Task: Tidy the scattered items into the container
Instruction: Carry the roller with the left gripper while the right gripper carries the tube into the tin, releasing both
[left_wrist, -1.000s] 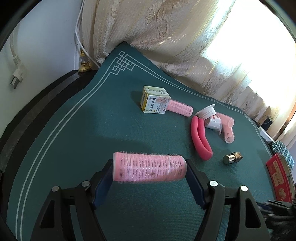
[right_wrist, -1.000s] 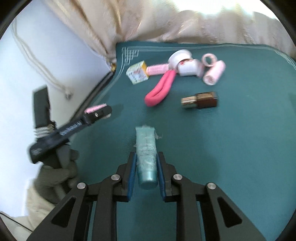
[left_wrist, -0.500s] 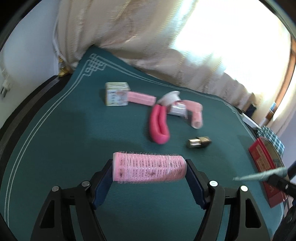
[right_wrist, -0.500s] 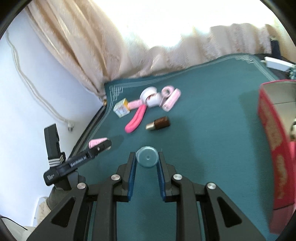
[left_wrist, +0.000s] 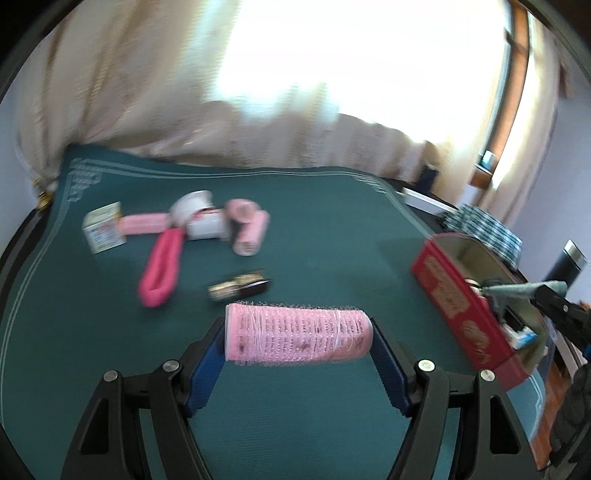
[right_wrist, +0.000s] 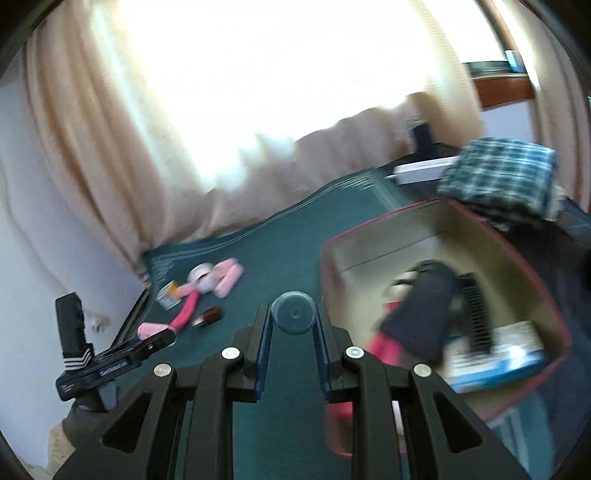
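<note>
My left gripper (left_wrist: 297, 341) is shut on a pink hair roller (left_wrist: 295, 338), held crosswise above the green table cloth (left_wrist: 332, 229). My right gripper (right_wrist: 293, 319) is shut on a teal tube (right_wrist: 294, 317), seen cap-end on, just left of the red box (right_wrist: 535, 295). In the left wrist view the red box (left_wrist: 458, 299) stands at the right with the teal tube (left_wrist: 524, 288) over it. Scattered at the back left lie a small carton (left_wrist: 103, 229), pink rollers (left_wrist: 251, 230), a white jar (left_wrist: 199, 214), a pink loop (left_wrist: 162, 267) and a dark gold-capped bottle (left_wrist: 240, 287).
The red box holds a dark object (right_wrist: 424, 310), a black comb (right_wrist: 476, 314) and a blue-white packet (right_wrist: 502, 354). A folded plaid cloth (right_wrist: 506, 177) lies behind the box. Curtains (left_wrist: 147, 92) hang along the table's far edge. A dark flask (left_wrist: 565, 266) stands at far right.
Both grippers have swung right with their loads. The right gripper with the teal tube has come up beside the red box, whose inside now shows; the left one faces the box.
</note>
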